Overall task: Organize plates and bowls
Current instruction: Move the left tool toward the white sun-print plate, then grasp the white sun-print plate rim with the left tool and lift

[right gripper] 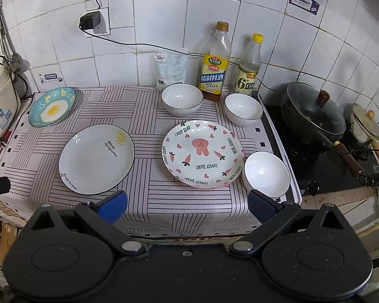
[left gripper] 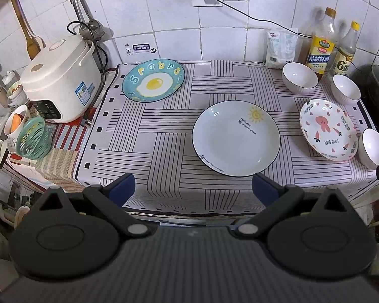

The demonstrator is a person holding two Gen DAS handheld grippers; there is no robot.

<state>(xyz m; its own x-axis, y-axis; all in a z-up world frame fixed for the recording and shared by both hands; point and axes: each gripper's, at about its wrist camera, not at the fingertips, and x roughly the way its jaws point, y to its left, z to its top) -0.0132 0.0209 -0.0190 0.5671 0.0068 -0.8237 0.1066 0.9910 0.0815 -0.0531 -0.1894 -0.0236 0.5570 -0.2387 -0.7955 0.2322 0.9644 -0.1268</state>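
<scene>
Three plates lie apart on the striped cloth (left gripper: 149,136): a blue fried-egg plate (left gripper: 153,80) (right gripper: 52,106) at the back left, a white sun plate (left gripper: 236,138) (right gripper: 96,158) in the middle, and a pink bear plate (left gripper: 328,129) (right gripper: 203,153) to the right. Three white bowls stand upright: one at the back (left gripper: 300,77) (right gripper: 182,99), one beside the bottles (left gripper: 346,89) (right gripper: 243,109), one at the front right corner (left gripper: 374,147) (right gripper: 266,173). My left gripper (left gripper: 193,186) hangs open and empty before the sun plate. My right gripper (right gripper: 187,204) is open and empty before the bear plate.
A rice cooker (left gripper: 60,80) and a green basket (left gripper: 34,137) stand left of the cloth. Two bottles (right gripper: 214,61) (right gripper: 249,65) and a white bag (right gripper: 171,67) line the tiled wall. Right of the cloth, a lidded black pot (right gripper: 313,113) and a small pot (right gripper: 363,123) sit on a stove.
</scene>
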